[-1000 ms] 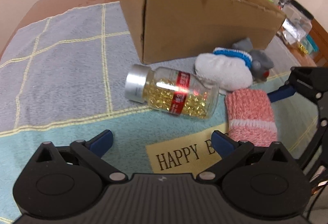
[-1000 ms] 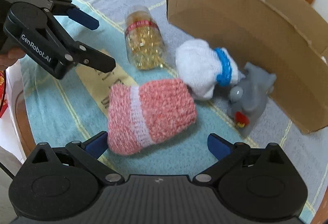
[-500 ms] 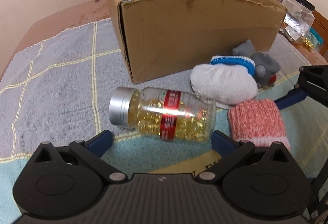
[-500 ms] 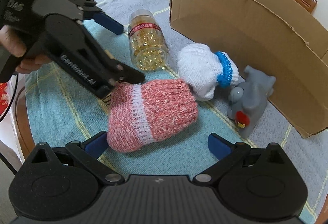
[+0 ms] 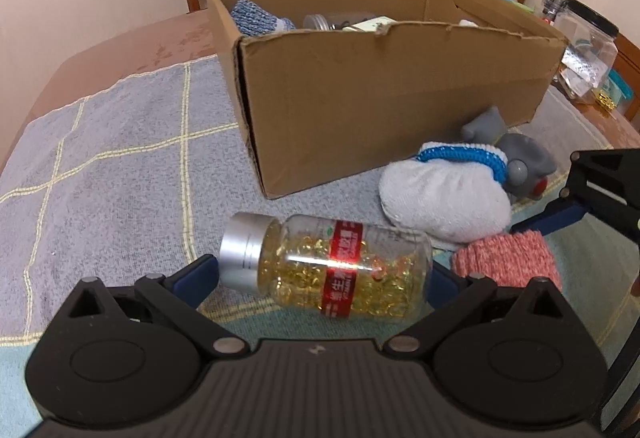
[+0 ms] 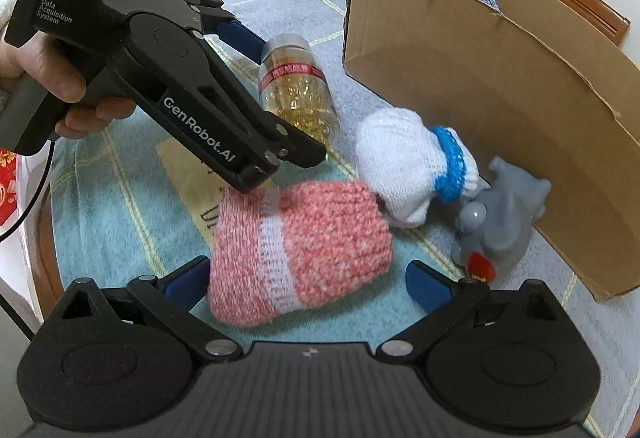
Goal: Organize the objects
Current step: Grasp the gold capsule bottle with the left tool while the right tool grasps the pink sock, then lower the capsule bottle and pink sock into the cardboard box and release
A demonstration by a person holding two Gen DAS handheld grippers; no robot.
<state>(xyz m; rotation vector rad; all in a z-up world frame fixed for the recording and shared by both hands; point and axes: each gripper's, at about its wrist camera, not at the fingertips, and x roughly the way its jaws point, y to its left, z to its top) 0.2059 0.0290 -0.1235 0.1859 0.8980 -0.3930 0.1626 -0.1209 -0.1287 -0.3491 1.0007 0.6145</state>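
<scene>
Checked cloth (image 5: 120, 165) covers the table, with a box (image 5: 392, 97) on it. Left gripper (image 5: 320, 278) is spread wide around the lying capsule bottle (image 5: 328, 270), not clamping it. Right gripper (image 6: 308, 278) gapes equally wide astride the pink sock (image 6: 300, 250), gripping nothing. White sock (image 6: 404, 165) and grey toy (image 6: 500, 213) lie beside the box.

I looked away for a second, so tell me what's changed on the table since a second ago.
The left hand-held gripper moved forward to the capsule bottle, which now lies between its open fingers, not yet squeezed. The right hand-held gripper crept closer to the pink sock, also open. The bottle, pink sock, white sock, grey toy and cardboard box stayed put.
</scene>
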